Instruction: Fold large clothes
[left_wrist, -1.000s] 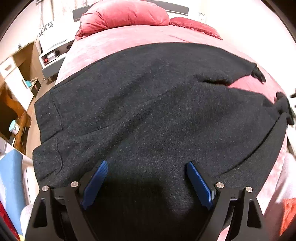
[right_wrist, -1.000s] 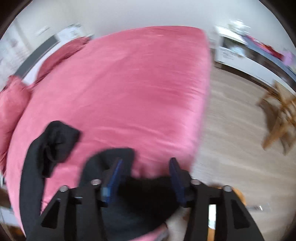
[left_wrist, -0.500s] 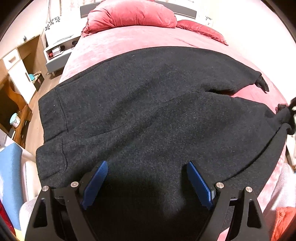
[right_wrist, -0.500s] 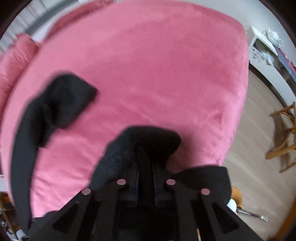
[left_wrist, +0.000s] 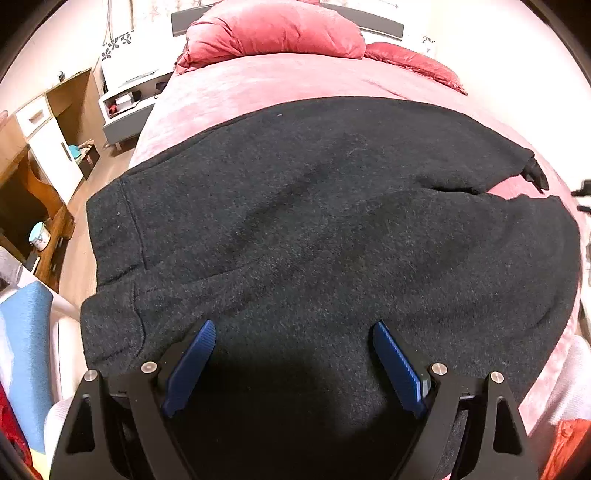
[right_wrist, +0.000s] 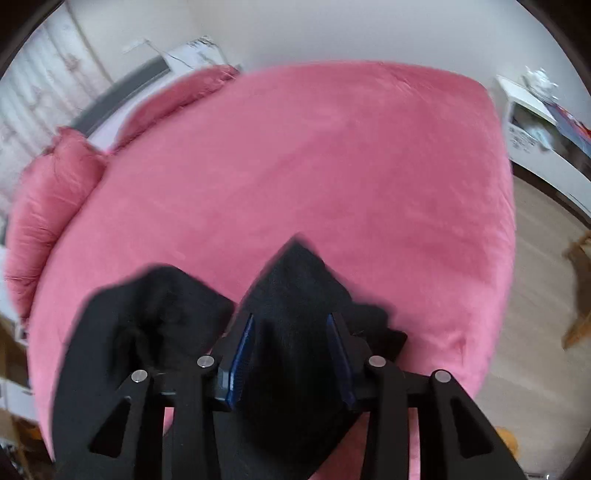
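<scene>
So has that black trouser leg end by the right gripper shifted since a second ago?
Yes. The black trouser leg end now sits between the opening right gripper fingers, farther up the pink bed from its foot edge.

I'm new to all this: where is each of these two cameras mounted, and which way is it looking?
Left wrist view: sits on the left gripper, looking down along its wide-open blue fingers at dark trousers spread on a pink bed, pillows beyond. No hand shows.
Right wrist view: sits on the right gripper, facing down across the bed toward a white cabinet; its jaws are opening with a trouser end between them. No hand shows.
Shared: the same trousers, bed and pillows.
</scene>
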